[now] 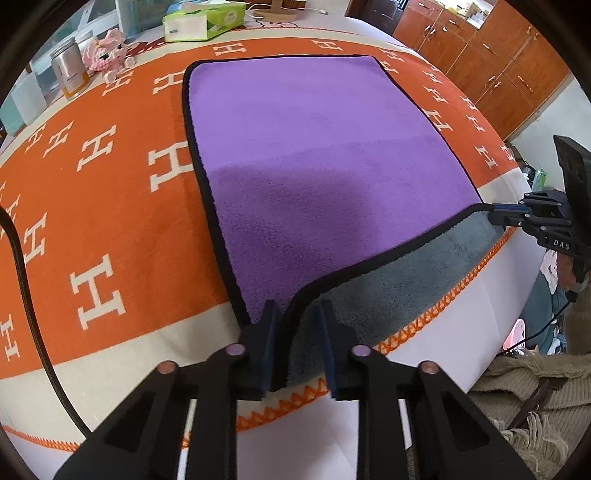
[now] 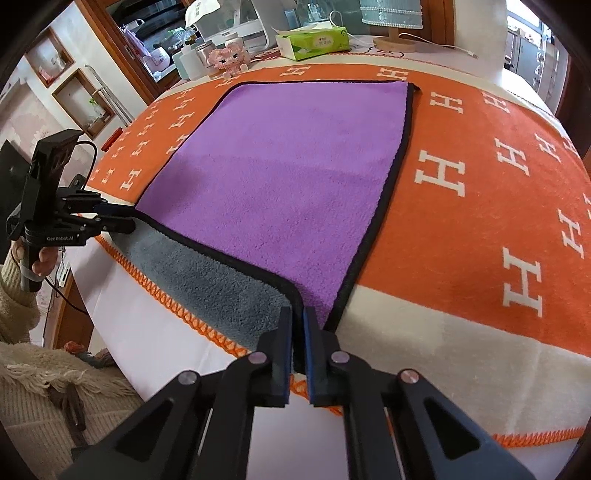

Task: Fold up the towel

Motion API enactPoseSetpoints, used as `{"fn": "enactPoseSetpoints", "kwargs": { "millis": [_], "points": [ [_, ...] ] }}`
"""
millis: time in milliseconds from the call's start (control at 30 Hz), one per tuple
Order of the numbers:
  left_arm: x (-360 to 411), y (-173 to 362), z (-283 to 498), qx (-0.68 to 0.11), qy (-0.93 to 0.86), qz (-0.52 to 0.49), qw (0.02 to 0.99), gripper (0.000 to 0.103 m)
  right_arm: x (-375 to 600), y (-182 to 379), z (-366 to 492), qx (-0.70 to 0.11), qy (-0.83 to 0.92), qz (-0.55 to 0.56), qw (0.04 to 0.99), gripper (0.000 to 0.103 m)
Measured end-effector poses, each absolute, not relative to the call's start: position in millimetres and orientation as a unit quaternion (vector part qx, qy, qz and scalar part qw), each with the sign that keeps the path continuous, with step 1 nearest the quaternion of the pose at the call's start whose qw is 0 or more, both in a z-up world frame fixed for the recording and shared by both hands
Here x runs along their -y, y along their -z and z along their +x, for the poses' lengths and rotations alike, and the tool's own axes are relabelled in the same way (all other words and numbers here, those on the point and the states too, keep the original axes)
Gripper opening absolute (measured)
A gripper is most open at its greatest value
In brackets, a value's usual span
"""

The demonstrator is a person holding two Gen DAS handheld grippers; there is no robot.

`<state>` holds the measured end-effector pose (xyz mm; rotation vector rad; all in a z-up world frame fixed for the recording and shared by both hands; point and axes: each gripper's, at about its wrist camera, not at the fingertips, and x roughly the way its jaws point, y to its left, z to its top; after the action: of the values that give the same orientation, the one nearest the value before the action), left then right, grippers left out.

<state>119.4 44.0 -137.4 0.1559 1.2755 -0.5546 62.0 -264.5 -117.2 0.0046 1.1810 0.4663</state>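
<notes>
A purple towel (image 1: 314,147) with a black hem and grey underside lies flat on the orange blanket; it also shows in the right wrist view (image 2: 288,177). Its near edge is lifted, showing the grey side (image 1: 399,280). My left gripper (image 1: 297,321) has its jaws around the near left corner, with a gap on the right side of the cloth. My right gripper (image 2: 297,325) is shut on the near right corner. Each gripper shows in the other's view, the right one (image 1: 506,216) and the left one (image 2: 118,218), each at a towel corner.
The orange blanket (image 1: 110,184) with white H marks covers the table. At the far edge stand a green tissue box (image 1: 203,22), a pink toy pig (image 1: 107,51), a metal jar (image 1: 70,70) and a lamp base (image 2: 393,42). Wooden cabinets (image 1: 491,55) stand beyond.
</notes>
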Motion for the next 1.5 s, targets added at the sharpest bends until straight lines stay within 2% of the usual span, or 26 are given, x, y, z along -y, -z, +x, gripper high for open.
{"fn": "enactPoseSetpoints", "kwargs": {
  "millis": [233,800,1233,1500],
  "points": [
    [-38.2,131.7,114.3,-0.577,0.248,0.086,0.773,0.008,260.3,110.2,56.0,-0.537,-0.204,-0.002,0.819,0.005],
    [-28.1,78.4,114.5,-0.483,0.178,0.143,0.845,0.007,243.6,81.7,51.9,-0.477,-0.096,-0.036,0.873,0.005],
    [-19.9,53.0,175.0,-0.441,0.118,0.145,0.878,0.007,245.3,37.8,115.2,-0.432,-0.072,-0.038,0.898,0.005],
    [-13.3,48.5,228.8,-0.436,0.092,0.132,0.886,0.007,246.4,37.6,178.4,-0.431,-0.049,-0.043,0.9,0.005]
  ]
}}
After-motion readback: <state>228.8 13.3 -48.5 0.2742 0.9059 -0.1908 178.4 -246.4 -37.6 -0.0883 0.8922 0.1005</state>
